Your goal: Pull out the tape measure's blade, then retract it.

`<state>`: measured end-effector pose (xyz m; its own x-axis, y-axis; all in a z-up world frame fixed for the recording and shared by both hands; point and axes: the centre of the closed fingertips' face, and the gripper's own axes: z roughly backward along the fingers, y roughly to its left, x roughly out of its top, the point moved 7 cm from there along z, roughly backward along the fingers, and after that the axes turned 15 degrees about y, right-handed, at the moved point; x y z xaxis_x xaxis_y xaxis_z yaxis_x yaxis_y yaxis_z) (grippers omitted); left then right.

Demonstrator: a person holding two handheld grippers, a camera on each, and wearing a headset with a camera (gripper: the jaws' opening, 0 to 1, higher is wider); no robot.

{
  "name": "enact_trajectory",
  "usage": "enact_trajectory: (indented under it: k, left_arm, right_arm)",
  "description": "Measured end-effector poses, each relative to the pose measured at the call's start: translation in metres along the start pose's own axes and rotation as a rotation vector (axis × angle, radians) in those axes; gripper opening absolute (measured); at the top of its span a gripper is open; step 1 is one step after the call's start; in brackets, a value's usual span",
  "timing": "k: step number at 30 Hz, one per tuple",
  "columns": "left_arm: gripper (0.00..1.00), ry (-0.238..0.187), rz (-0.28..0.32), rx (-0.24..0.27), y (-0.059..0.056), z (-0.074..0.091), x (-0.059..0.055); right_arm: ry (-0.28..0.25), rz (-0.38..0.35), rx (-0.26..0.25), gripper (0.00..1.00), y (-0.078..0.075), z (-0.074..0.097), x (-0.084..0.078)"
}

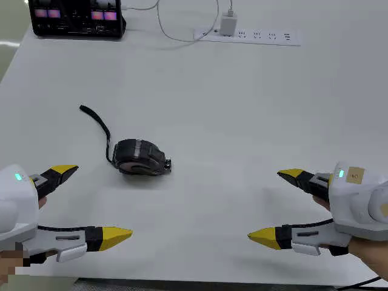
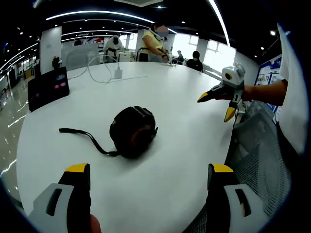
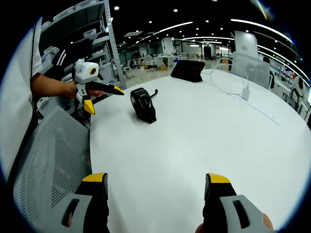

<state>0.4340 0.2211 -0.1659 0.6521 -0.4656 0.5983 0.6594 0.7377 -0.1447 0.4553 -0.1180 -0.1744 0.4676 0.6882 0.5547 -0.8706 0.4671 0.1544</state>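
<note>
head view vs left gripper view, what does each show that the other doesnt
Head view: the left gripper whole, white body and green light, jaws open. Left gripper view: people beyond the table and a mesh chair at its edge. Both: the tape measure with its strap, blade retracted, the open right gripper, the dark screen.

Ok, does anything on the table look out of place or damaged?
Nothing stands out. The tape measure sits on the white table with its blade apparently retracted and its strap trailing loose; the left gripper and right gripper are open, apart from it.
</note>
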Motion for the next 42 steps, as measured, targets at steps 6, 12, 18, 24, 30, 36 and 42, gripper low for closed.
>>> enact_trajectory:
  k: [6,12,18,24,30,36,42]
  left_arm:
    - [0.99,0.0,-0.001,-0.003,0.0,0.0,0.0]
    - [0.99,0.004,0.0,-0.004,0.0,0.0,0.0]
    - [0.98,0.005,0.001,-0.004,0.001,0.0,0.002]
    - [0.9,0.004,-0.001,-0.017,0.003,0.001,0.003]
    - [0.92,0.012,-0.013,-0.02,0.006,0.0,0.006]
    - [0.92,0.025,-0.042,-0.025,0.01,-0.002,0.008]
    - [0.93,0.054,-0.085,-0.034,0.014,-0.004,0.009]
  right_arm:
    - [-0.001,0.002,0.0,0.8,0.0,0.0,0.0]
    - [-0.002,0.004,-0.003,0.81,0.0,0.0,0.0]
    - [-0.005,0.003,-0.008,0.81,-0.002,0.0,0.001]
    - [-0.005,0.007,0.001,0.77,-0.002,-0.002,0.004]
    - [-0.001,0.016,0.006,0.77,-0.003,-0.004,0.008]
    - [0.003,0.046,0.006,0.78,-0.005,-0.005,0.014]
    - [0.021,0.081,0.005,0.77,-0.007,-0.008,0.02]
